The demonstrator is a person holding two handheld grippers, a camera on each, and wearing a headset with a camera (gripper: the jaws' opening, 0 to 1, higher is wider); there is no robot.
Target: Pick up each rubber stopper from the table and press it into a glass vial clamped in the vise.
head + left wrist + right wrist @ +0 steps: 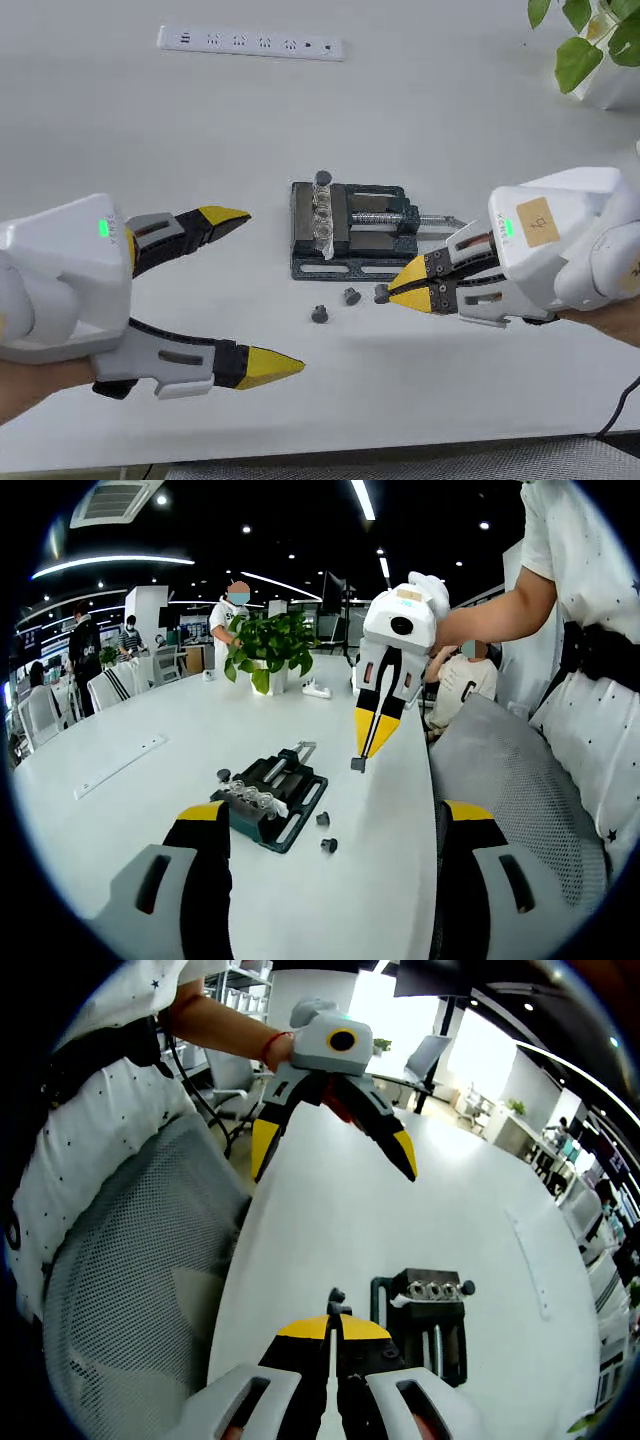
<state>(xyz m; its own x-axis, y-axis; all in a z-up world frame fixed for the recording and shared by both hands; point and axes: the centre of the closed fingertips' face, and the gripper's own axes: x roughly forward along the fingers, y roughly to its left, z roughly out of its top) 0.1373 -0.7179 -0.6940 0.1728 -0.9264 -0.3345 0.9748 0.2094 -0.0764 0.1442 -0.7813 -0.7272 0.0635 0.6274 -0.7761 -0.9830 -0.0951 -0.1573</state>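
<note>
Rubber that small should be light and a little grippy, I'd say, so the dark stopper (pixel 381 293) pinched at the very tips of the right tool (pixel 392 292) ought to stay put if it is held across its sides, with one end left free to enter a neck. It looks lifted just clear of the desk (pixel 150 120), at about 4 o'clock from the vise (pixel 375 235). Two more stoppers (pixel 319 314) lie close together on the desk at 6 o'clock from the vise. The glass vials (pixel 323 215) stand clamped in a row, and the one at the 12 o'clock end is already plugged. Glass is brittle, so any push should go straight down and gently. The left tool (pixel 275 290) is spread wide and holds nothing, well off at 9 o'clock.
</note>
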